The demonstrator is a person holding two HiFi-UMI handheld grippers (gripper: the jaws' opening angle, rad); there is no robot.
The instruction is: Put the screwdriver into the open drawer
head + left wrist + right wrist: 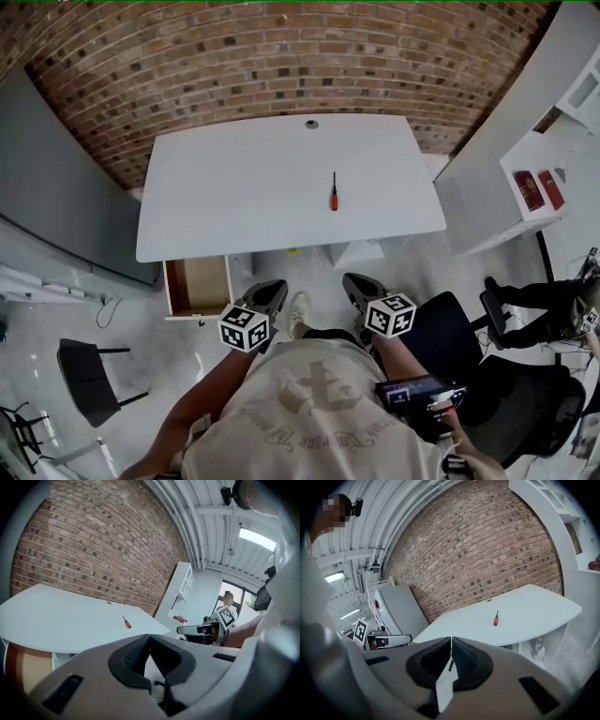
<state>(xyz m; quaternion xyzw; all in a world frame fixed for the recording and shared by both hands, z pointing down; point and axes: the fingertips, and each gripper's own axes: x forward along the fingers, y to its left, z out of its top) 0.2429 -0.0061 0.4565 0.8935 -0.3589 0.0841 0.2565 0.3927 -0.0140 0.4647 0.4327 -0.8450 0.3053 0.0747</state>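
Observation:
A screwdriver (pixel 333 192) with an orange handle and a black shaft lies alone on the white table (pixel 234 187), right of its middle; it also shows as the screwdriver (pixel 126 622) and the screwdriver (pixel 496 618). The open drawer (pixel 198 285), wood inside, hangs out under the table's front left corner. My left gripper (pixel 274 289) and right gripper (pixel 351 281) are both short of the table's front edge, above the floor, with the jaws pressed together and nothing between them. The screwdriver lies well ahead of both.
A brick wall (pixel 281 56) runs behind the table. A white cabinet (pixel 487 178) with red items stands to the right, a grey cabinet (pixel 56 187) to the left. Black chairs sit at the lower left (pixel 89 375) and lower right (pixel 525 394). Another person sits at the far right.

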